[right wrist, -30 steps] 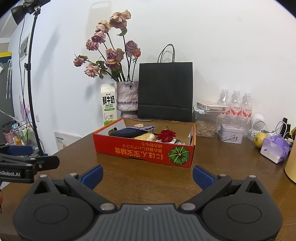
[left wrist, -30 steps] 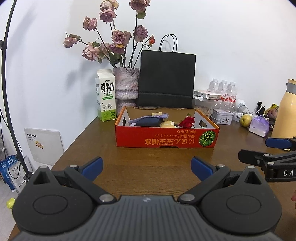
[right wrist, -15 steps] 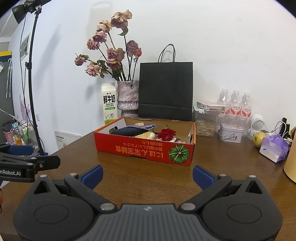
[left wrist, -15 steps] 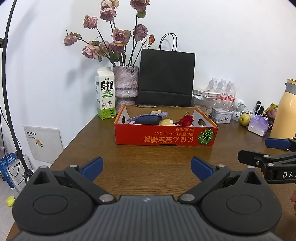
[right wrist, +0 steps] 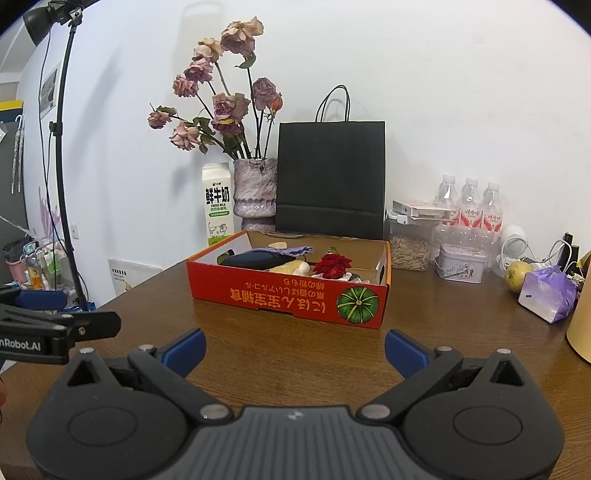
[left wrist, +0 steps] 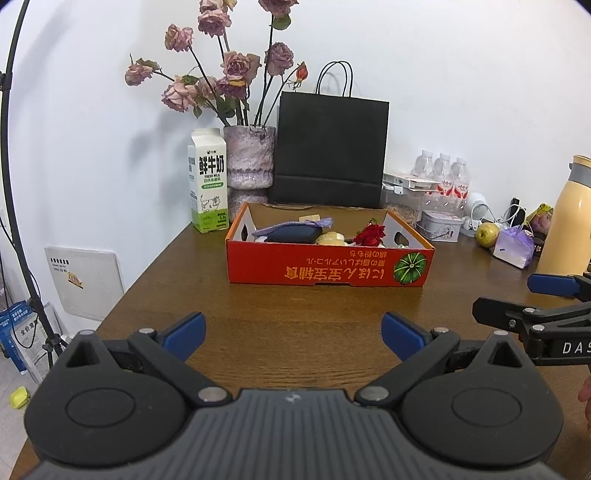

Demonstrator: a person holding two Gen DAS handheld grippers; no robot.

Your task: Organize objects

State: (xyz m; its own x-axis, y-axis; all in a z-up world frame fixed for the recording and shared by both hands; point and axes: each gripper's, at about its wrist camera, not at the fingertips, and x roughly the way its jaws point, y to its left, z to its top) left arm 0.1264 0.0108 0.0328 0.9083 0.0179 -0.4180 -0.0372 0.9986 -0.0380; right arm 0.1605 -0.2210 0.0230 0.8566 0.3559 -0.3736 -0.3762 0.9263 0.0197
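- While I hold my left gripper (left wrist: 291, 330) low over the grained wooden table (left wrist: 295, 306), its blue-padded jaws gape wide, gripping nothing; the glossy red cardboard box (left wrist: 328, 264) sits well ahead, holding a dark pouch (left wrist: 293, 233) and a red rose (left wrist: 371, 233).
- From my right gripper (right wrist: 295, 349), equally spread and empty, the box (right wrist: 288, 295) appears angled; only this view shows the lamp head (right wrist: 38, 22) on its stand.
- Only the left view shows the yellow flask (left wrist: 569, 218).
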